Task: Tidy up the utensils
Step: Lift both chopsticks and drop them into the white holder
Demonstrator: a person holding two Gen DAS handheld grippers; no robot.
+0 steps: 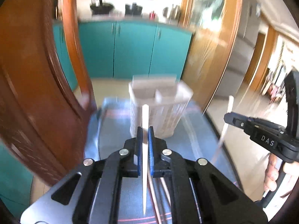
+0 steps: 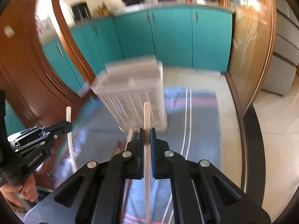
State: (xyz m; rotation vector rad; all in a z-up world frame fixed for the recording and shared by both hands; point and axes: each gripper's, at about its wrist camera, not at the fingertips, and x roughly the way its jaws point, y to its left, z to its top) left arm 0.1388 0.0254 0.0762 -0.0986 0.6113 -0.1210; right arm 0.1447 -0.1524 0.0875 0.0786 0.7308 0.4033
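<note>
My left gripper (image 1: 145,130) has its blue-padded fingers pinching a thin white chopstick (image 1: 144,115), held upright. My right gripper (image 2: 147,131) pinches a second pale chopstick (image 2: 147,115) the same way. Ahead of both fingers stands the translucent white slotted plastic utensil holder (image 1: 160,100) on the blue striped cloth (image 2: 198,112) covering the bench. More sticks lie below my left fingers, blurred.

The utensil holder (image 1: 160,108) stands on the cloth (image 1: 115,130), cabinets (image 1: 130,48) behind.
</note>
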